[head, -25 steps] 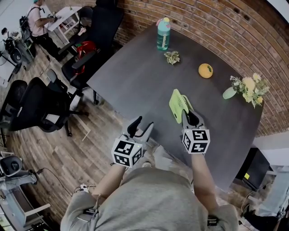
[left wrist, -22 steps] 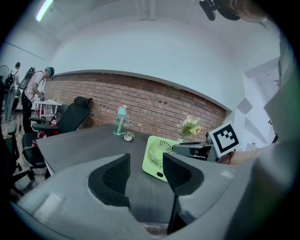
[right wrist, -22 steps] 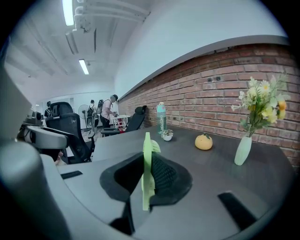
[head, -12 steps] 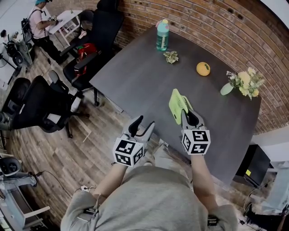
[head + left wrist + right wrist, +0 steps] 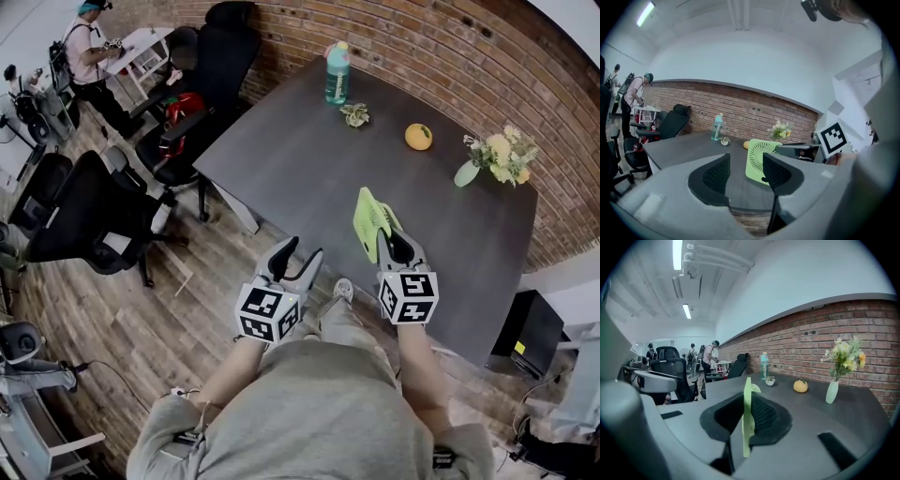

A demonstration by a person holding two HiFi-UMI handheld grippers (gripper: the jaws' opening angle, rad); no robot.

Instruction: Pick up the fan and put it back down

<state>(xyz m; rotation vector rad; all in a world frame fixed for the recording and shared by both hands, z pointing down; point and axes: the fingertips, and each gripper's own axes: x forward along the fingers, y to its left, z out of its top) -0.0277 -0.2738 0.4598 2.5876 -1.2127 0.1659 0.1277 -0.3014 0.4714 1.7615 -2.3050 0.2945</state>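
Since the right gripper (image 5: 390, 240) is clenched on only the thin rim of the green fan (image 5: 369, 216), upright above the dark table's (image 5: 281, 159) near edge, while the left gripper (image 5: 296, 264) hangs open and empty, the fan could pivot, slip and topple off.

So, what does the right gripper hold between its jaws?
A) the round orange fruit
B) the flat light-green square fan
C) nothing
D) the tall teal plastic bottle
B: the right gripper view shows the flat light-green square fan edge-on between the pads, with the right gripper shut on it.
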